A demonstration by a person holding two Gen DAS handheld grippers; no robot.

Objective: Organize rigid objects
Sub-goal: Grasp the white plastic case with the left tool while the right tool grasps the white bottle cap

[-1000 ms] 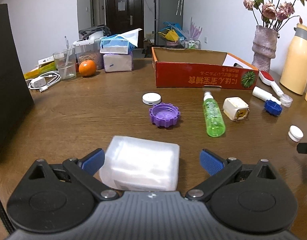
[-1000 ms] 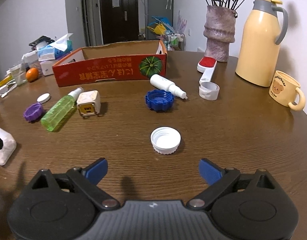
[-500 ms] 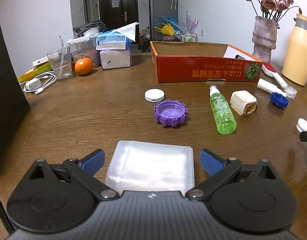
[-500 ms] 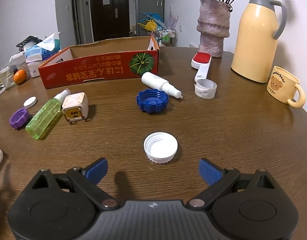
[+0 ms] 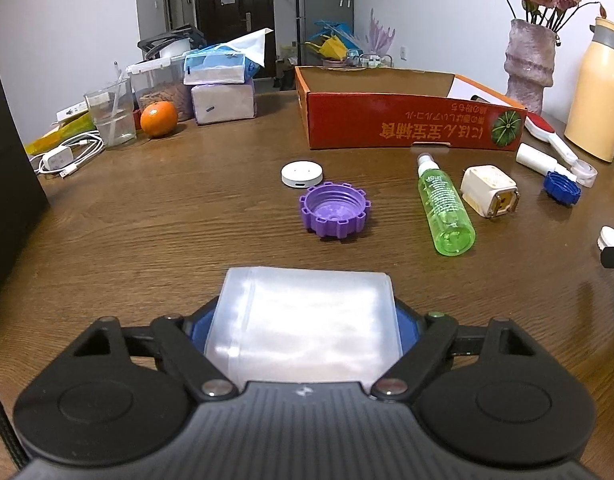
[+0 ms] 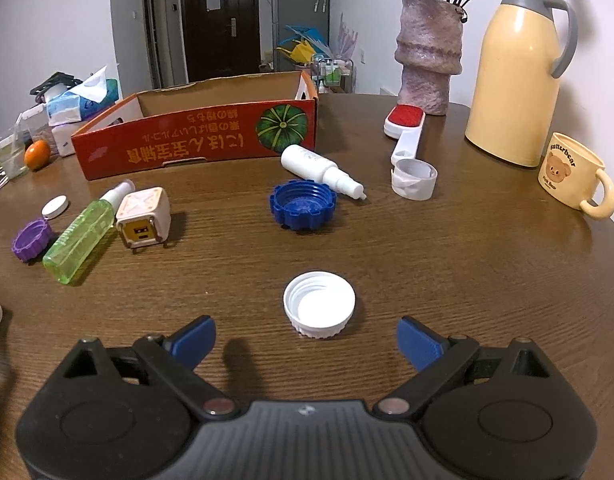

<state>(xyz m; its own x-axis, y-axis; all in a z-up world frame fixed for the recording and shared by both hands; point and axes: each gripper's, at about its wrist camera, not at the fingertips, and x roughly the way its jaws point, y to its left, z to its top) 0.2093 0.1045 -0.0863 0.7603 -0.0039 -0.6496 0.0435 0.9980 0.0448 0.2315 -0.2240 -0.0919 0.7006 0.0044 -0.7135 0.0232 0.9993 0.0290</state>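
Observation:
A translucent white plastic box (image 5: 311, 300) lies on the brown table between the fingers of my left gripper (image 5: 303, 332). The jaws are closing, and both blue pads sit against the box's sides. My right gripper (image 6: 307, 340) is open, low over the table. A white screw cap (image 6: 319, 304) lies open side up just ahead of its fingertips, untouched. Further off lie a purple cap (image 5: 334, 210), a white disc (image 5: 302, 173), a green spray bottle (image 5: 445, 212), a cream cube charger (image 5: 490, 196), a blue cap (image 6: 304, 205) and a small white bottle (image 6: 319, 168).
An open red cardboard box (image 6: 195, 152) stands at the back. To the right are a lint brush (image 6: 405, 128), a vase (image 6: 429, 56), a yellow thermos (image 6: 519, 76) and a bear mug (image 6: 573, 176). An orange (image 5: 159, 118), a glass, tissue packs and a cable crowd the far left.
The left jaws have come in from wide open onto the sides of the white box, which now sits deeper between them. The right gripper has edged closer to the white cap.

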